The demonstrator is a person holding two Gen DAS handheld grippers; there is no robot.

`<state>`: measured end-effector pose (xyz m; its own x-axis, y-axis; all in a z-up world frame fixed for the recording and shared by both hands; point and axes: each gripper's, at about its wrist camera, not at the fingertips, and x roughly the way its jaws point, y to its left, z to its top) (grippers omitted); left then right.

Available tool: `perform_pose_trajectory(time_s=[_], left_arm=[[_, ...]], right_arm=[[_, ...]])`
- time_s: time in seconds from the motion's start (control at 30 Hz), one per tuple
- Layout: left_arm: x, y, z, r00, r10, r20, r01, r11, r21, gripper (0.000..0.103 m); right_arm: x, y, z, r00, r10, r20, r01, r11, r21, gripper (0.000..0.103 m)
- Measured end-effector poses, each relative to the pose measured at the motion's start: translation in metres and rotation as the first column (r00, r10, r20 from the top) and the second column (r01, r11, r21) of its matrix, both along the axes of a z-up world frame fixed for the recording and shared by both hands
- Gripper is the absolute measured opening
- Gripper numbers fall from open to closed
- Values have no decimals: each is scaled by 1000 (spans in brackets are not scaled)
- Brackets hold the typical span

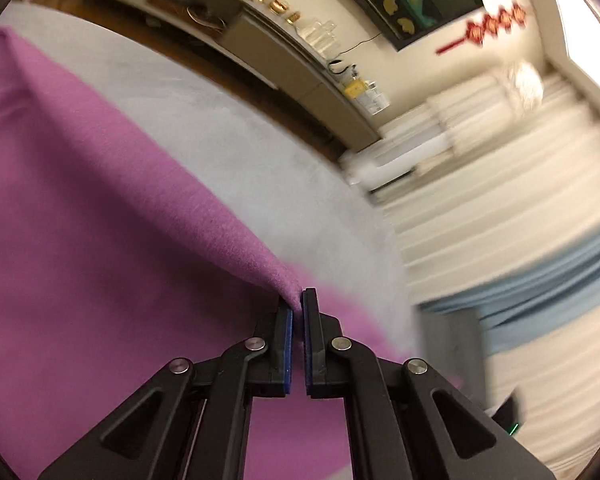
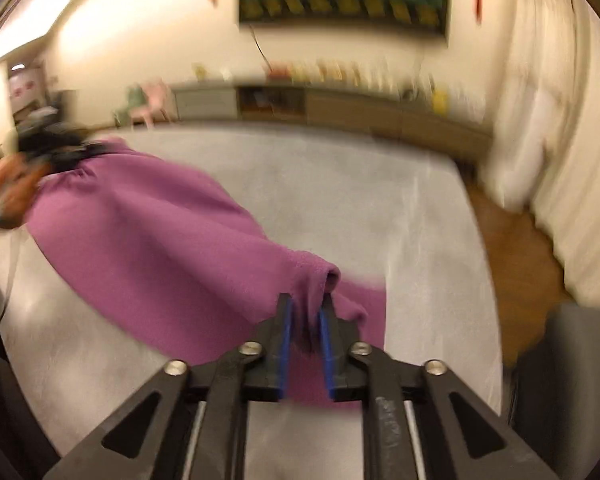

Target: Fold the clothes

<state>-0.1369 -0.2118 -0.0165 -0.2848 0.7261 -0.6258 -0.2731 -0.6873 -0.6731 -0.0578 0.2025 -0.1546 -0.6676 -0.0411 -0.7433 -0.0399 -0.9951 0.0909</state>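
Note:
A purple cloth (image 1: 100,220) hangs stretched above the grey table (image 1: 228,128). My left gripper (image 1: 298,300) is shut on one corner of it, the fabric pinched between the blue pads. In the right wrist view the same purple cloth (image 2: 148,232) spans from my right gripper (image 2: 306,304) across to the left gripper (image 2: 56,150), which shows blurred at the far left with a hand (image 2: 4,200) behind it. The right gripper is shut on a bunched fold of the cloth. A lower layer of purple cloth (image 2: 364,308) lies on the table under it.
The grey table (image 2: 340,200) ends at a wooden floor (image 2: 516,280) on the right. A long low cabinet (image 2: 340,112) with small items runs along the back wall. Pale curtains (image 2: 572,160) hang at the right. A light blue fabric (image 1: 540,280) shows beyond the table.

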Motion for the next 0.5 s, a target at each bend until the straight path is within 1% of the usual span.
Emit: perform_pose_trajectory(time_s=[0.03, 0.07, 0.1, 0.13, 0.17, 0.2, 0.23, 0.3, 0.43, 0.5], left_arm=[[21, -9, -10, 1000, -9, -3, 9, 999, -53, 3], [42, -17, -21, 1000, -16, -9, 15, 995, -104, 3], [56, -23, -31, 1000, -21, -20, 18, 990, -137, 3], [63, -27, -37, 999, -28, -19, 25, 989, -144, 3], [69, -31, -44, 999, -32, -17, 29, 988, -149, 4], [71, -35, -51, 1000, -26, -12, 24, 989, -146, 4], [72, -37, -53, 1000, -23, -16, 20, 991, -136, 4], [72, -37, -52, 999, -21, -42, 16, 993, -119, 4], [73, -42, -46, 997, -32, -66, 27, 996, -85, 4], [69, -40, -43, 997, -31, -67, 27, 997, -67, 4]], right_arm=[[5, 7, -4, 999, -41, 29, 44, 994, -96, 24], [10, 14, -8, 995, -80, 61, 90, 978, -190, 24], [15, 21, -11, 989, -114, 98, 137, 950, -281, 24], [20, 28, -15, 980, -145, 137, 186, 911, -367, 24], [28, 30, -14, 977, -166, 137, 210, 877, -432, 25], [36, 29, -13, 974, -185, 133, 227, 844, -486, 30], [43, 28, -12, 970, -203, 131, 242, 807, -538, 39], [55, 23, -10, 964, -231, 133, 263, 743, -615, 51], [61, 17, -9, 945, -285, 162, 317, 666, -676, 54], [61, 19, -15, 926, -310, 215, 369, 622, -690, 54]])
